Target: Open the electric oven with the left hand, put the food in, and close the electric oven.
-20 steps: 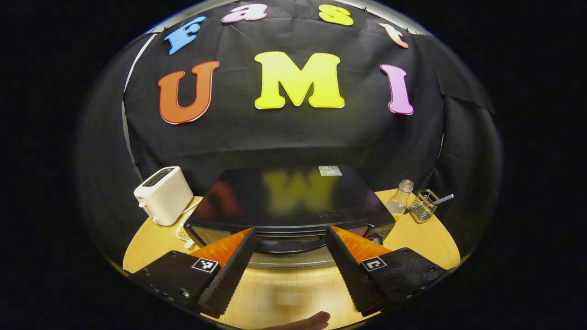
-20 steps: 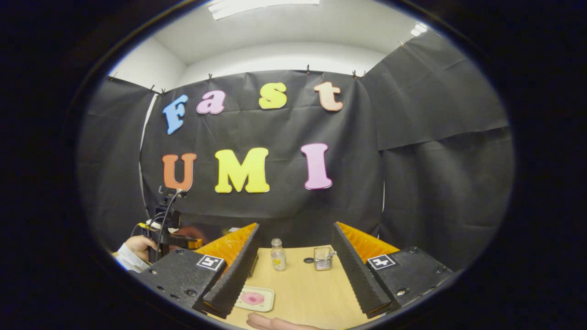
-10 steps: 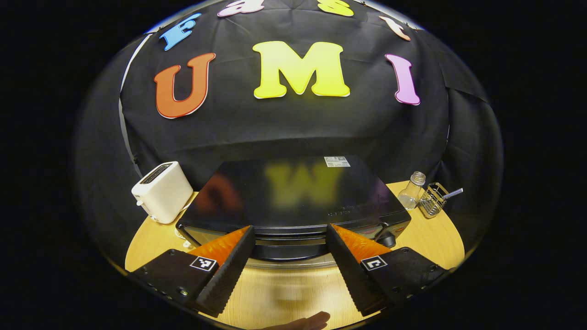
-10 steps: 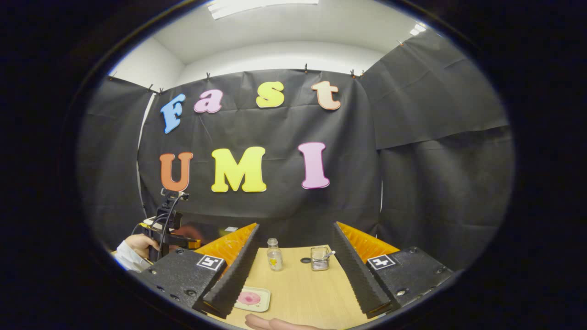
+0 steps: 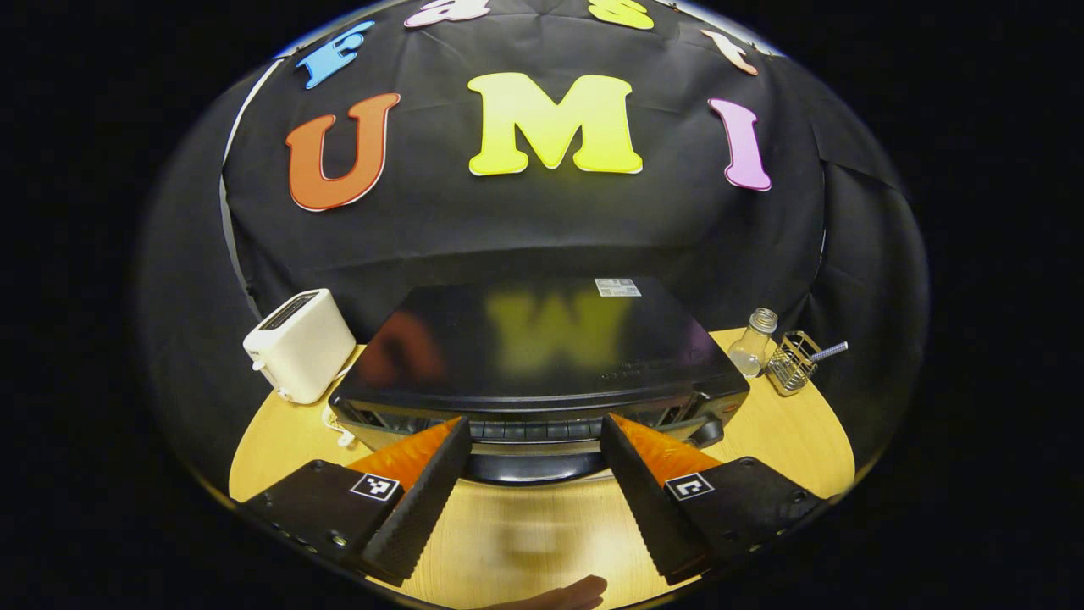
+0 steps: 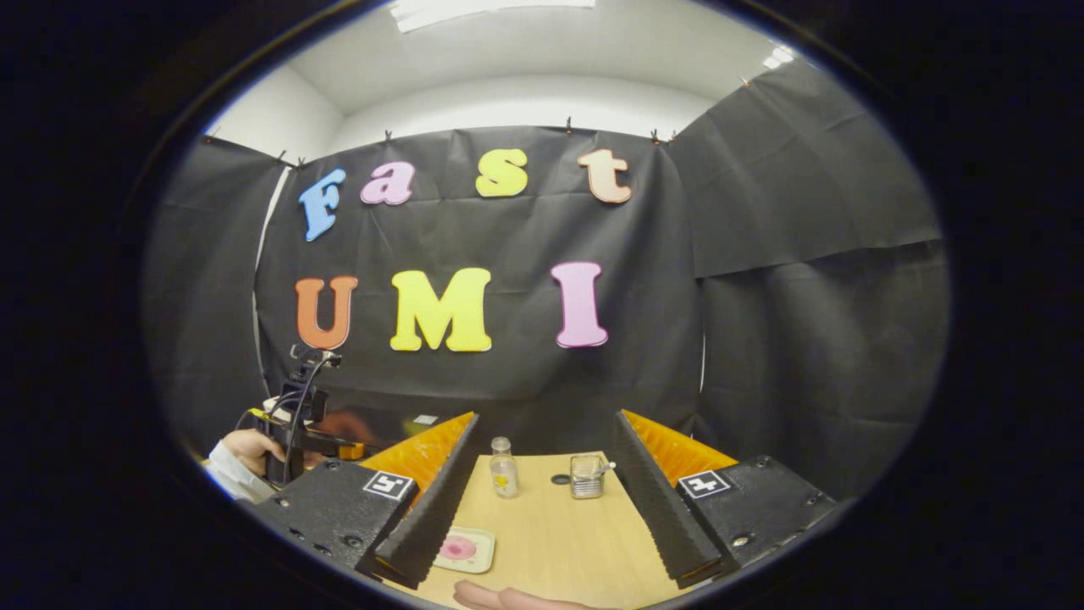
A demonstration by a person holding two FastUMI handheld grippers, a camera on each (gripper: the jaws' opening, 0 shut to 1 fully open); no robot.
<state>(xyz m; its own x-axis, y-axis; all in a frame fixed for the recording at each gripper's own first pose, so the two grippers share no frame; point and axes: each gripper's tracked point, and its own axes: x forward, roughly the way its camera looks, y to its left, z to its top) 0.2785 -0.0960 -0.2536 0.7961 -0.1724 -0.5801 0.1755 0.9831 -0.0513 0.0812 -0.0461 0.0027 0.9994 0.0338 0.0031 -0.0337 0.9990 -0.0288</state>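
**Oven door ajar, both grippers spread**

Your left hand-held gripper (image 5: 535,500) is hovering spread wide before the oven (image 5: 542,364) on the table (image 5: 788,432), its handle partly hiding behind the fingers. Your right hand-held gripper (image 6: 542,508) is gaping empty; the food tray (image 6: 464,549) is lying half hidden beside its finger.

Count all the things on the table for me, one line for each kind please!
Electric oven: 1
White toaster: 1
Glass bottle: 1
Wire basket: 1
Plate of food: 1
Total: 5 things on the wooden table.
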